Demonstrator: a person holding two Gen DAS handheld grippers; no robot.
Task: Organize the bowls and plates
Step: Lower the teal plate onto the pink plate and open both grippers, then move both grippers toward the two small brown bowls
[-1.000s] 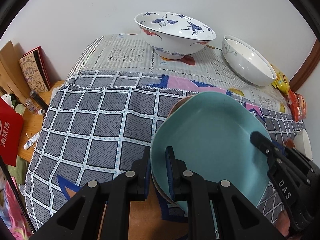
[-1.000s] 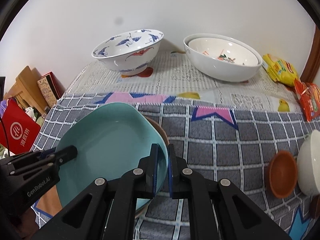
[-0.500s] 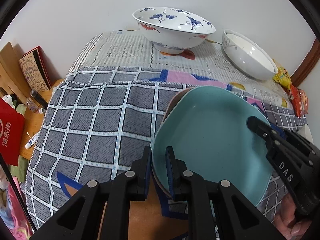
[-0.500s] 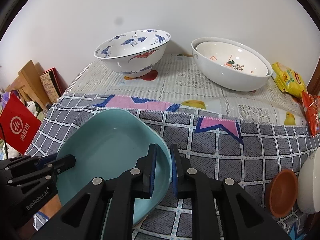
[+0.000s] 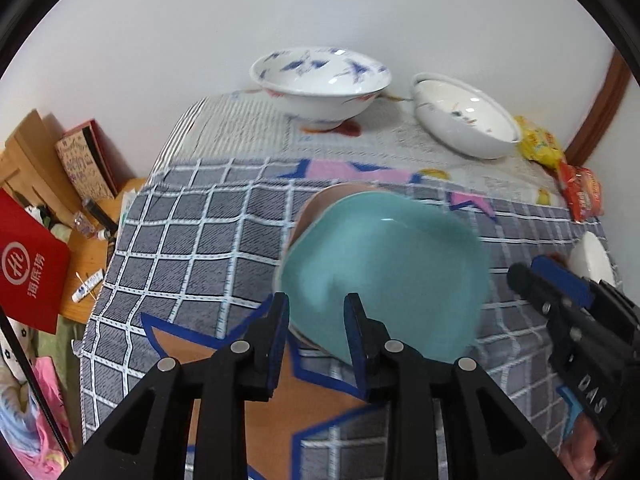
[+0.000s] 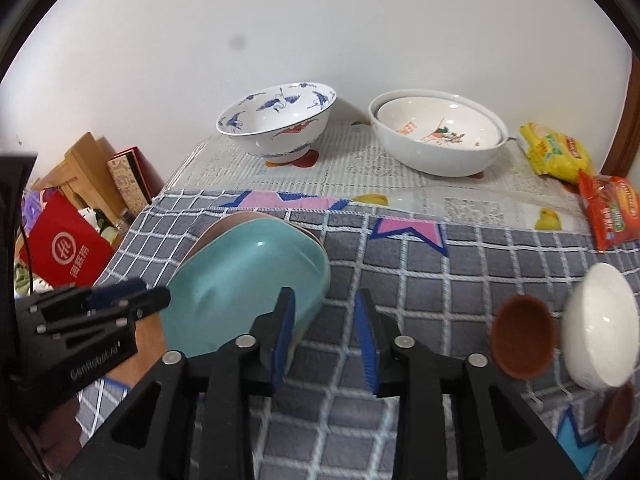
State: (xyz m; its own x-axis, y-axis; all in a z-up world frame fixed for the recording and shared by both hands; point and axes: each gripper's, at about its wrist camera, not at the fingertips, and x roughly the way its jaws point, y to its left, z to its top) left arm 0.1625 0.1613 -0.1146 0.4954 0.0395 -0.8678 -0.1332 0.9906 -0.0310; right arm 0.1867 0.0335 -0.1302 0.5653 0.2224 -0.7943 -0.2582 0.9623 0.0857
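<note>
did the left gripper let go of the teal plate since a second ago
Yes. The left gripper has just been opening its jaws and has drawn back from the teal plate, which rests on the checked cloth atop a brown plate.

A: What lies ahead of the right hand-held gripper (image 6: pixel 324 336)?
B: A plate (image 6: pixel 244 284) stacked on another, ahead-left. Two bowls (image 6: pixel 276 120) far behind it; a cup (image 6: pixel 596 328) to its right.

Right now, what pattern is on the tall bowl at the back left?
White bowl with blue cranes inside and a red motif outside; clearest in the right wrist view.
</note>
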